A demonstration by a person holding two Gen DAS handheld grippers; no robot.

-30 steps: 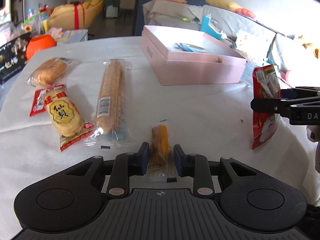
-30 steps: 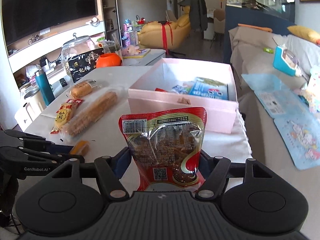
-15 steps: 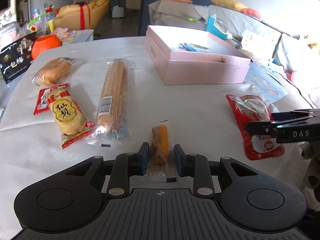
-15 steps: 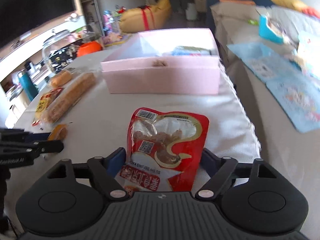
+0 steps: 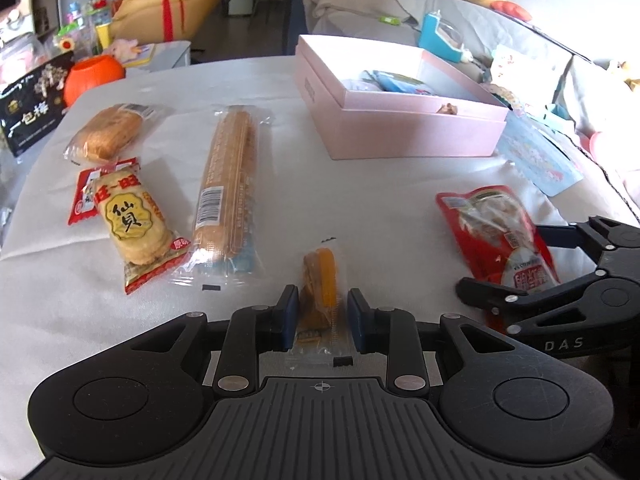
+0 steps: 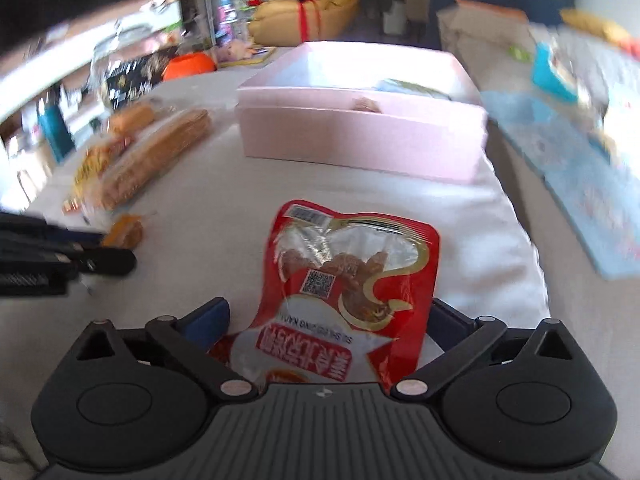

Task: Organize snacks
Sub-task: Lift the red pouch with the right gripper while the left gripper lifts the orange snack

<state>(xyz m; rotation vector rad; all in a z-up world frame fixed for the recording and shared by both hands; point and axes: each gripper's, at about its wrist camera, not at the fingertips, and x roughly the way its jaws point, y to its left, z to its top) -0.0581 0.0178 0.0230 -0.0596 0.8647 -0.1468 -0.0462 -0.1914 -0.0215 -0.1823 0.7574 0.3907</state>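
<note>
A red snack pouch (image 6: 352, 280) lies flat on the white tablecloth between the wide-open jaws of my right gripper (image 6: 328, 320); it also shows in the left wrist view (image 5: 496, 236), where my right gripper (image 5: 516, 264) is at the right. My left gripper (image 5: 319, 316) is low on the table, its blue pads either side of a small orange snack packet (image 5: 320, 276) with narrow gaps, not clamped. The open pink box (image 5: 400, 120) with snacks inside stands at the back; it also shows in the right wrist view (image 6: 360, 136).
A long biscuit pack (image 5: 232, 176), a rice cracker pack (image 5: 132, 220) and a bread roll pack (image 5: 108, 132) lie at the left. An orange pot (image 5: 94, 76) and a black bag (image 5: 28, 112) are at the far left. The table's right edge (image 6: 532, 264) is close to the pouch.
My right gripper lowered the red pouch from upright in the air to flat on the table and opened its jaws around it. The left gripper stayed around the orange packet.
</note>
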